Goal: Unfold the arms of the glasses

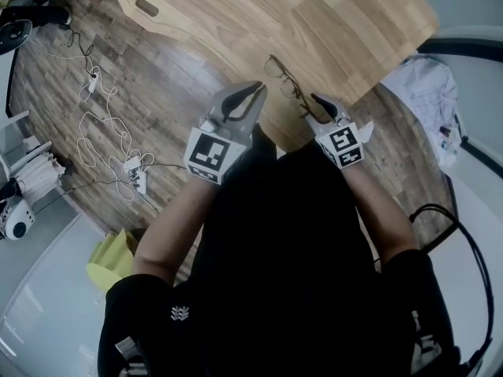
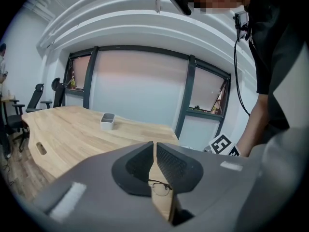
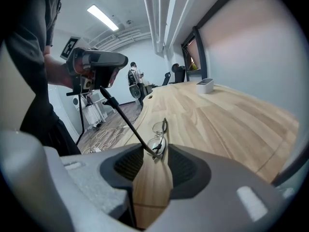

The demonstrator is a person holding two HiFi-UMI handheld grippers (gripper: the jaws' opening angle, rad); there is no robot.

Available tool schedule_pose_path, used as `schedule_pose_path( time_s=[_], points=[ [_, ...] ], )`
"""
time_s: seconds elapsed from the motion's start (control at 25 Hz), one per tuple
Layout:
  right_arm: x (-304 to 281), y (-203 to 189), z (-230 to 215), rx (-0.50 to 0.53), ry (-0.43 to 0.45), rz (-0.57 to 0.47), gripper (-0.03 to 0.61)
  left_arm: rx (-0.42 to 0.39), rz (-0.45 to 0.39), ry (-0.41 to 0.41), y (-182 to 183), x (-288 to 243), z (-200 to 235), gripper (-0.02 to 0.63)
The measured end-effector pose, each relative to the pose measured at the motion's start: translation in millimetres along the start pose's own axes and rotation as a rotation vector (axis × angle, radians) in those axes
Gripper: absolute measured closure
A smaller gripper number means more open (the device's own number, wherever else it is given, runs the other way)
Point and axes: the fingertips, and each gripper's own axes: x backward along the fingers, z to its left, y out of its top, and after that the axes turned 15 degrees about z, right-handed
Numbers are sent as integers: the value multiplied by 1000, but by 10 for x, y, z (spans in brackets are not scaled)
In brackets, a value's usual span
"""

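Glasses lying at the near edge of the table, one arm raised.
Right gripper (image 3: 155, 154): jaws a little apart, tips flanking the near end of the glasses (image 3: 157, 141), grip not confirmed; one arm stands up at a slant; left gripper (image 2: 154, 146) just beside, jaws together, empty; table (image 1: 354, 22) extends beyond.

Grippers two: left gripper (image 1: 255, 90), right gripper (image 1: 317, 100); glasses (image 1: 284, 78) one; table (image 1: 338, 22) one; white tray (image 2: 107, 121) one.

Bare tabletop (image 1: 338, 22) beyond glasses (image 1: 284, 77), small tray (image 2: 107, 121) well apart at far end, cables (image 1: 93, 83) on floor beside table
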Motion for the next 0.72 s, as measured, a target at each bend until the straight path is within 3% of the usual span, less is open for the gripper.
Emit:
schedule_pose_path(
  time_s=[0.72],
  points=[
    [90,293,-1323,-91,-146,-23,430,-3,51,28,103,-270,146,588]
  ],
)
